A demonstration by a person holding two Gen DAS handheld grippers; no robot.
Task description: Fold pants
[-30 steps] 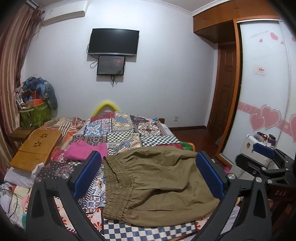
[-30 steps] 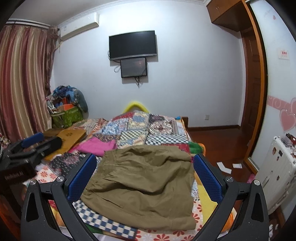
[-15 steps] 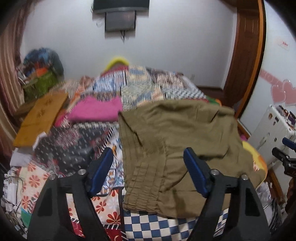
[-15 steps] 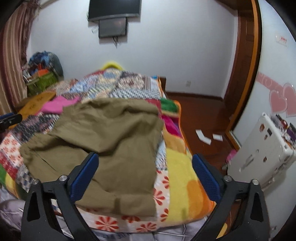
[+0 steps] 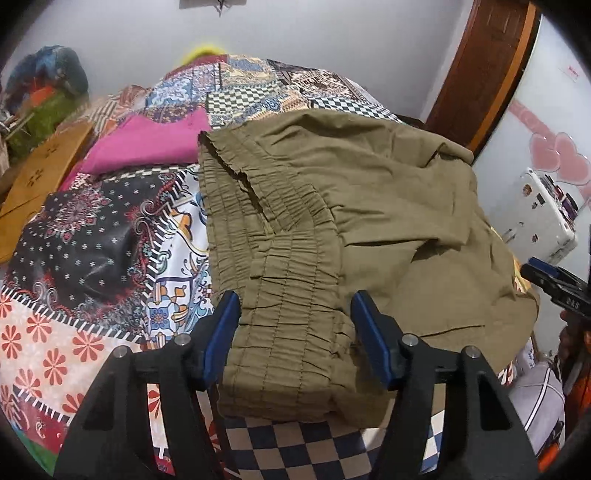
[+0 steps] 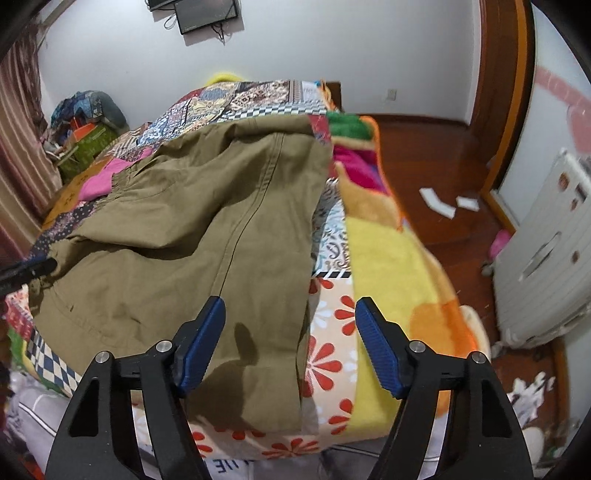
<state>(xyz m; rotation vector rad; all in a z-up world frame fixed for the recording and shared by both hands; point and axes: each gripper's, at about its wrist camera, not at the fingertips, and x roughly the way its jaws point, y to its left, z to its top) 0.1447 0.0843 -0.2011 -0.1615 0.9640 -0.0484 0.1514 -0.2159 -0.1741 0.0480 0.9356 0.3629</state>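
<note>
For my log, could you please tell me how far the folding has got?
Done: the pants lie spread on the bed, seemingly already doubled. In hand: nothing; the left claw straddles the waistband, the right claw the hem edge, both open. Left: gripping and folding.

Wall screen [image 6: 207,14] cut off by top edge. Pants [image 5: 332,236] near hem hidden behind left gripper [image 5: 295,339] body. White case [image 6: 546,258] cropped at right rim; stickers illegible.
</note>
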